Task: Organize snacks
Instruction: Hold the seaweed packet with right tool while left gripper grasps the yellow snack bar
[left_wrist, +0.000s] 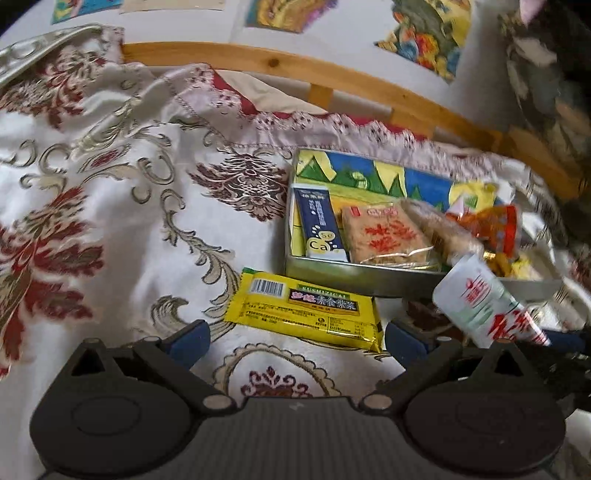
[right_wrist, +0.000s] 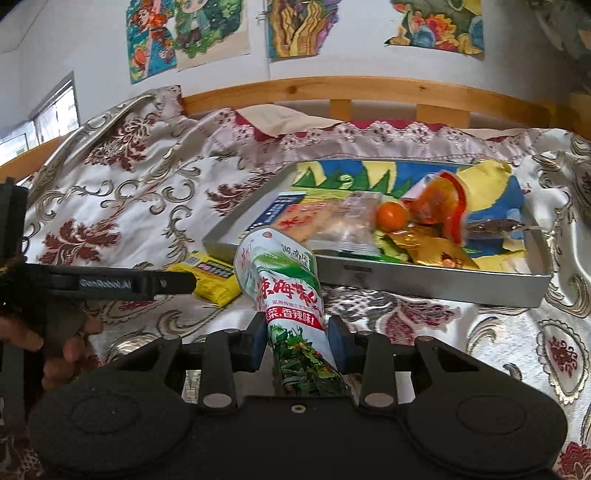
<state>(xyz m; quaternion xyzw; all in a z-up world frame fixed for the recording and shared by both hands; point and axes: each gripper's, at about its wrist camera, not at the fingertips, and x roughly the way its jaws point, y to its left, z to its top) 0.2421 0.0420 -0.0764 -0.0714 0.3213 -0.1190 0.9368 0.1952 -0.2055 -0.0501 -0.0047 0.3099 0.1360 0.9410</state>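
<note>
My right gripper is shut on the lower part of a green-and-white seaweed snack packet, which points up toward the near wall of a metal tray. The same packet shows in the left wrist view in front of the tray. Inside the tray lie a blue box, a brown cracker pack and an orange-red packet. A yellow snack packet lies flat on the bedspread before the tray. My left gripper is open just short of its near edge, fingers either side.
A red-and-gold floral bedspread covers the surface, rumpled at the back. A wooden rail runs behind it, below a wall with coloured drawings. A hand holds the left gripper's handle at the left of the right wrist view.
</note>
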